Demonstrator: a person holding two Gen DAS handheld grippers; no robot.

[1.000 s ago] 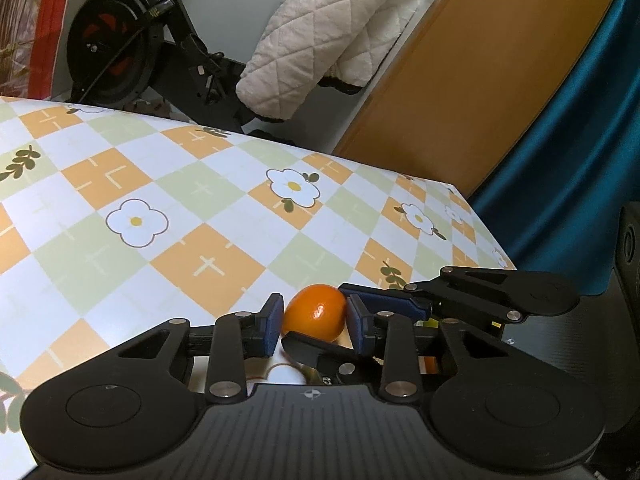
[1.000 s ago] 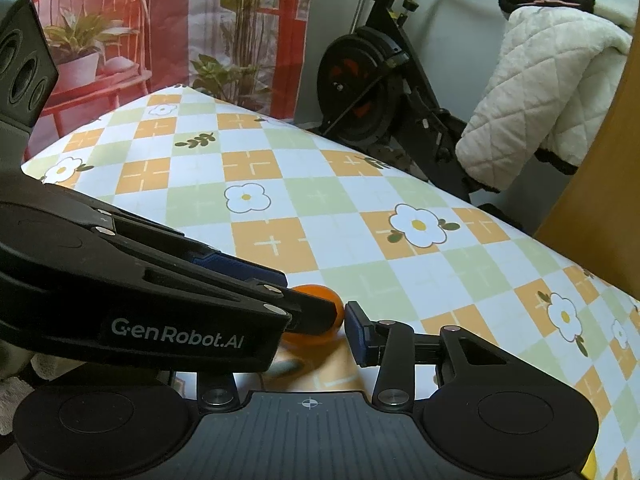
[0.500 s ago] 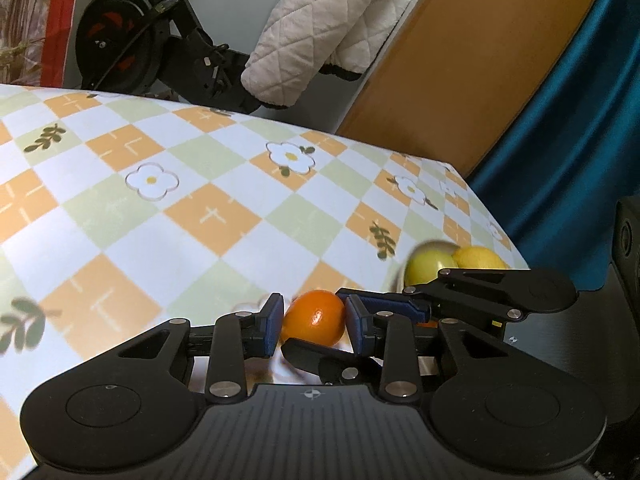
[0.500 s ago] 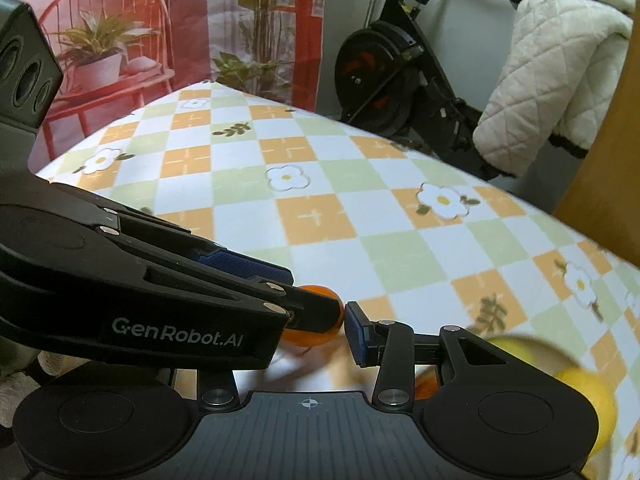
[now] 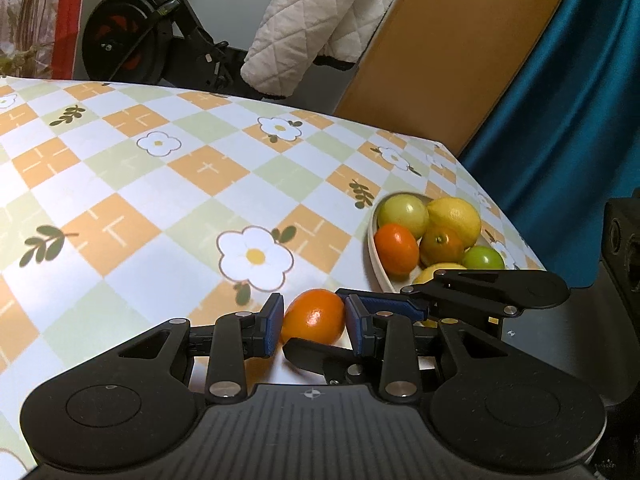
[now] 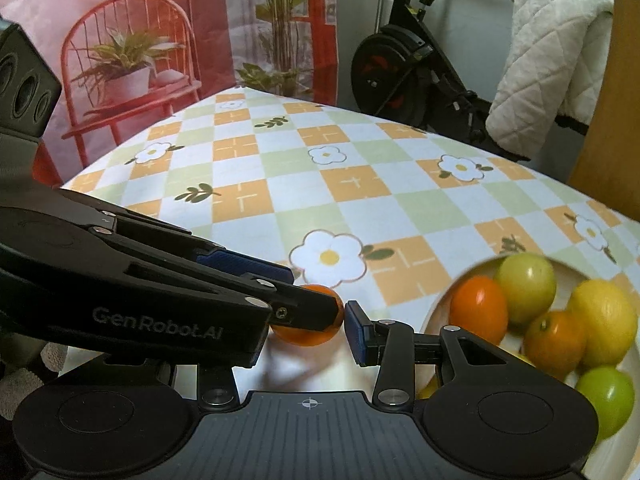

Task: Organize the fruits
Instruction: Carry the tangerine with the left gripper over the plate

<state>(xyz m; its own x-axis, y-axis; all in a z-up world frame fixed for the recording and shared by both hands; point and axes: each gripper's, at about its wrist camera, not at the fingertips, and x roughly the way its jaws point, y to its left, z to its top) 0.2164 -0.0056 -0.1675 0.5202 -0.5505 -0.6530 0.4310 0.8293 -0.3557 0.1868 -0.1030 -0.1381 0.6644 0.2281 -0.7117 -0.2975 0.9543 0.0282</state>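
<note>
- Orange is held off the table between the blue pads of the L gripper; a narrow gap is filled by the fruit, w/ pads pressed on both its sides.
- In the R wrist view the same orange is seen low at centre, partly hidden by the L gripper's black finger, which crosses in from the left.
- R gripper: fingers set narrow. Its right pad is seen just beside the orange; its other finger is covered by the L gripper. Whether the fruit is actually pressed by the R pads can't be told.
- In the L wrist view the R gripper's fingers are seen coming in from the right: one lies behind the L gripper's right finger, and the other's tip sits just under the orange.
- Bowl is placed on the table near its right edge, to the right of the held orange and apart from it.
- The bowl is filled w/ fruit: a lemon, two oranges, two green fruits, plus a yellow one that is partly hidden.
- In the R view the bowl is seen blurred at lower right.
- The table is covered w/ a checked cloth w/ flower & leaf prints.
- Behind the table: an exercise bike w/ a white quilt draped over it, and a teal curtain at right.
</note>
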